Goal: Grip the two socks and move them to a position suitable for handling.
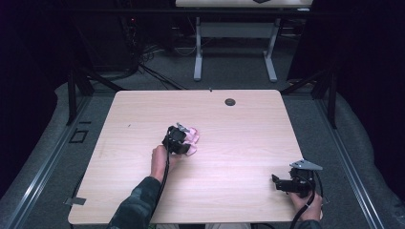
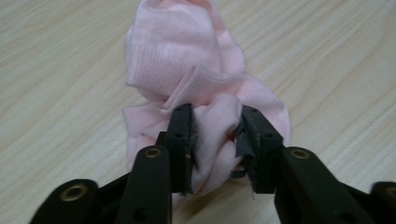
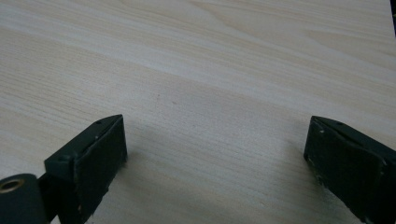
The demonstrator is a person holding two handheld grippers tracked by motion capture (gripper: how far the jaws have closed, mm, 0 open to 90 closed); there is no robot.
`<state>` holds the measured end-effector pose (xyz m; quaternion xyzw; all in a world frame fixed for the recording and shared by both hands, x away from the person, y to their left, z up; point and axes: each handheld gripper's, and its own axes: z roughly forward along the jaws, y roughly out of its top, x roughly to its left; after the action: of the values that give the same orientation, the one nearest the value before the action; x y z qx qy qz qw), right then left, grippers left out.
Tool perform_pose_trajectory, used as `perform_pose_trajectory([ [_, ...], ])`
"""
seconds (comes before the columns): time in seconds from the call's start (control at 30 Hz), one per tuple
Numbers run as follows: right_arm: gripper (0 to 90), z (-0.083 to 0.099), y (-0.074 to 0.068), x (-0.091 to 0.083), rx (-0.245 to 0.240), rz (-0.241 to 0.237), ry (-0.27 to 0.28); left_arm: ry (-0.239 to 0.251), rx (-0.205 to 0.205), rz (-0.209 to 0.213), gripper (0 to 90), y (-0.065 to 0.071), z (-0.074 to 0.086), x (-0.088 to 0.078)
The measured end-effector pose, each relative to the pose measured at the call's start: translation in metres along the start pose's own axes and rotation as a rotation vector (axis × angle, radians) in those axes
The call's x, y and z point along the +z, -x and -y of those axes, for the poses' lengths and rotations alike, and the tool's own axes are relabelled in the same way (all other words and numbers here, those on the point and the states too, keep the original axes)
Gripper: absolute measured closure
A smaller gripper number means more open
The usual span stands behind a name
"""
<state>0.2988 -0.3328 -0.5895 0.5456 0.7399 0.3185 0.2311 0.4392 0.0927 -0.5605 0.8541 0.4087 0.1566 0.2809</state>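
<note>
Pale pink ribbed sock [image 2: 187, 60] on a light wood-grain table [image 1: 248, 143]; black grippers [image 2: 215, 140] beside it; dark green patterned sleeve [image 1: 136, 207]; grey floor [image 1: 229, 71].

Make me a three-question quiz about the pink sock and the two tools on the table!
1. Where is the sock?
A. table's middle
B. floor
C. far right corner

2. What colour is it?
A. blue
B. pink
C. green

3. What is the right tool doing?
A. squeezing the sock
B. open over bare table
C. holding a cup

Answers: 1 A, the high view shows it mid-table at the left tool. 2 B, the fabric is pale pink. 3 B, its jaws stand wide apart above wood.
</note>
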Motion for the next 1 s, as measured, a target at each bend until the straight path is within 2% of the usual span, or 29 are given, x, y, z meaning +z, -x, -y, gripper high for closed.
perform_pose_trajectory([
  [0.23, 6.0, 0.0, 0.0, 0.0, -0.001, 0.005, 0.005, 0.048, -0.005, 0.034, 74.4, -0.005, 0.005, -0.015],
  [0.43, 6.4, 0.0, 0.0, 0.0, -0.001, 0.001, 0.005, 0.104, -0.001, 0.051, 74.8, -0.007, 0.007, -0.047],
  [0.5, 6.5, 0.0, 0.0, 0.0, 0.0, 0.001, 0.003, 0.128, -0.007, 0.079, 74.8, -0.007, 0.009, -0.062],
  [0.53, 6.5, 0.0, 0.0, 0.0, 0.0, 0.001, 0.003, 0.128, -0.007, 0.079, 74.8, -0.007, 0.009, -0.062],
  [0.6, 6.6, 0.0, 0.0, 0.0, 0.0, 0.002, 0.004, 0.148, -0.001, 0.087, 74.8, -0.004, 0.01, -0.072],
  [0.63, 6.7, 0.0, 0.0, 0.0, 0.001, 0.002, 0.004, 0.165, 0.003, 0.106, 74.8, 0.0, 0.012, -0.082],
  [0.67, 6.7, 0.0, 0.0, 0.0, 0.001, 0.002, 0.004, 0.165, 0.003, 0.106, 74.9, 0.0, 0.012, -0.082],
  [0.77, 6.9, 0.0, 0.0, 0.0, 0.0, 0.002, 0.003, 0.187, 0.019, 0.139, 74.8, 0.009, 0.014, -0.095],
  [0.8, 7.0, 0.0, 0.0, 0.0, 0.001, 0.002, 0.004, 0.197, 0.037, 0.153, 74.8, 0.018, 0.016, -0.104],
  [0.83, 7.0, 0.0, 0.0, 0.0, 0.001, 0.002, 0.004, 0.197, 0.037, 0.153, 74.8, 0.018, 0.016, -0.104],
  [0.9, 7.0, 0.0, 0.0, 0.0, 0.001, 0.003, 0.004, 0.211, 0.053, 0.18, 74.8, 0.028, 0.02, -0.111],
  [0.93, 7.1, 0.0, 0.0, 0.0, 0.003, 0.004, 0.006, 0.223, 0.082, 0.188, 74.7, 0.038, 0.024, -0.118],
  [1.0, 7.0, 0.0, 0.0, 0.0, 0.003, 0.004, 0.006, 0.225, 0.091, 0.198, 74.8, 0.044, 0.026, -0.121],
])
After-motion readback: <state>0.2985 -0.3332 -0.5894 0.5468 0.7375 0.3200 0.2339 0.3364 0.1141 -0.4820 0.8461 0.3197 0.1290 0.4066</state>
